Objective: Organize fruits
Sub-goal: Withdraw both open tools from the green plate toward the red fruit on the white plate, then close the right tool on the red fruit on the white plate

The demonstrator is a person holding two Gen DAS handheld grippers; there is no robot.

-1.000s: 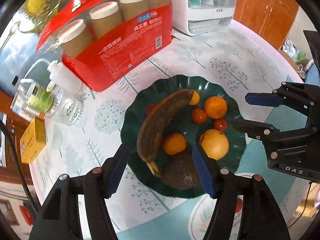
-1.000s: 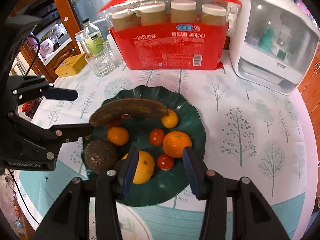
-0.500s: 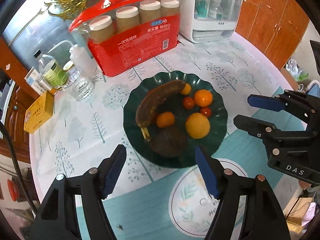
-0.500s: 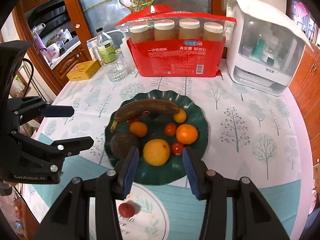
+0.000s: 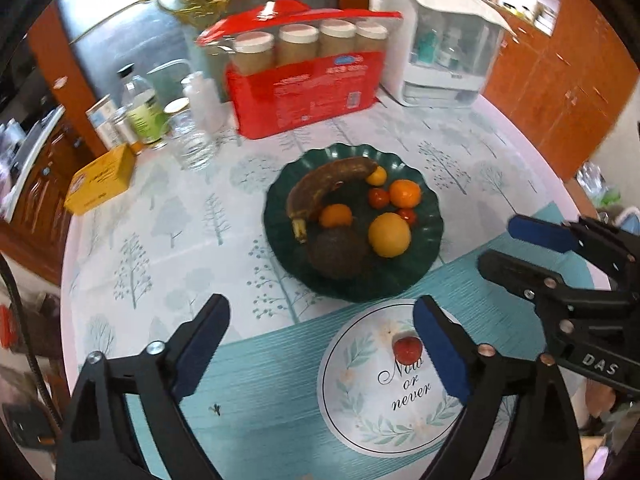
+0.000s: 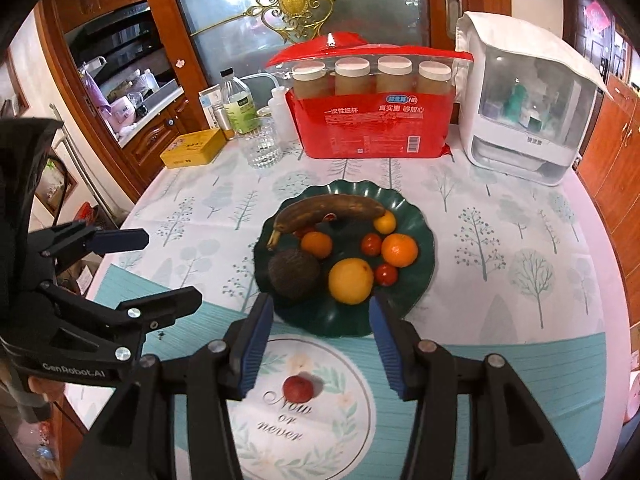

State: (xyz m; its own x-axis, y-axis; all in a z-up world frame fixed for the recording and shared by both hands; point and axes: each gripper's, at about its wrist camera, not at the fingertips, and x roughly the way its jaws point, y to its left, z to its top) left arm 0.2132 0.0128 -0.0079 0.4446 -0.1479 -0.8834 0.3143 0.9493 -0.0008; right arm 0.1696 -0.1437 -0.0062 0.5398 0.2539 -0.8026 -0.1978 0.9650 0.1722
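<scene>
Both empty, jaws spread: left hand-held gripper (image 5: 320,340), right hand-held gripper (image 6: 318,340), above counter (image 6: 500,240) edge. Green plate (image 6: 422,216) holds banana (image 6: 328,210), avocado (image 6: 294,274), oranges, cherry tomatoes. Small red fruit (image 6: 298,389) alone on round printed mat (image 6: 348,432). Judged step: between picks. Next: descend, straddle red fruit, close gently.

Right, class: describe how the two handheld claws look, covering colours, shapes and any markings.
Both are matte black angular frames with silver rivets and blue rubbery finger pads. The left claw reads "GenRobot.AI" on its side, with a black cable beside it; the right claw reads "DAS".
</scene>
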